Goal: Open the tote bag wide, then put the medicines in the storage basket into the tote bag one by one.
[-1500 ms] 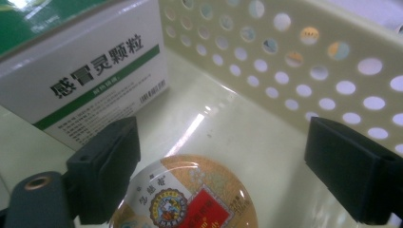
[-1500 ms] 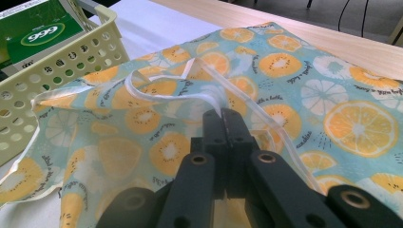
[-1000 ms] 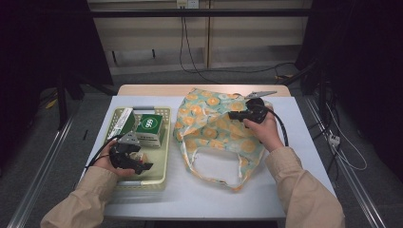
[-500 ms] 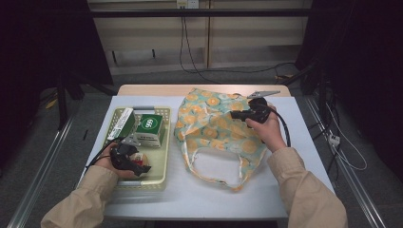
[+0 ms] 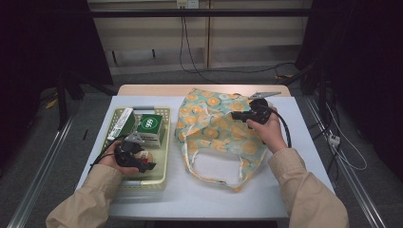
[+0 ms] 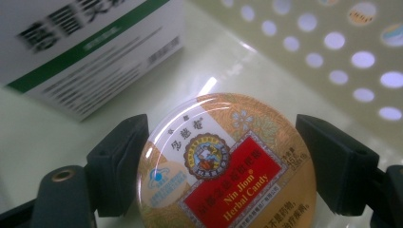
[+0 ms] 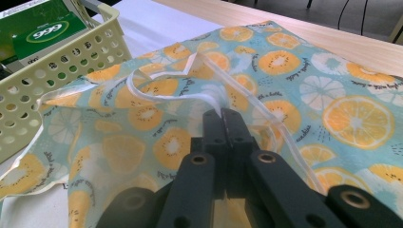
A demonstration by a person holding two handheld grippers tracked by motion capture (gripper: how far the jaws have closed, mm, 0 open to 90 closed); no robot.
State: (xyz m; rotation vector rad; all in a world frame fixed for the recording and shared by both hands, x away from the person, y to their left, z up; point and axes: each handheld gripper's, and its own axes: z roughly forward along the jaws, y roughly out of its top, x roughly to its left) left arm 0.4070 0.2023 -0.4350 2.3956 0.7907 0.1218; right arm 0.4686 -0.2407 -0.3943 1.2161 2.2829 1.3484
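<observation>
While the high view takes in the whole desk (image 5: 199, 199), much of the left gripper (image 5: 142, 164) is covered by the hand holding it low inside the pale yellow basket (image 5: 164, 114), and the round tin under it is hard to make out there. Compared with a second ago, this gripper sits slightly nearer the basket's near end. Farther in lie a green box (image 5: 151, 127) and a long green-and-white box (image 5: 121, 124). Over the fruit-print bag (image 5: 214, 128), the right gripper (image 5: 235, 115) is in the same place as before.

Seen from the left gripper view, the candy tin (image 6: 223, 166) lies flat on the basket floor between the two fingers (image 6: 119, 161); its lower edge is cut off. The fingers have just been closing, yet small gaps remain on both sides. A blurred white box (image 6: 90, 47) sits beyond.

Seen from the right gripper view, the fingers (image 7: 223, 128) are pressed fully together, pinching the bag's white-trimmed edge (image 7: 209, 102); the basket wall (image 7: 52, 76) stands at left.
</observation>
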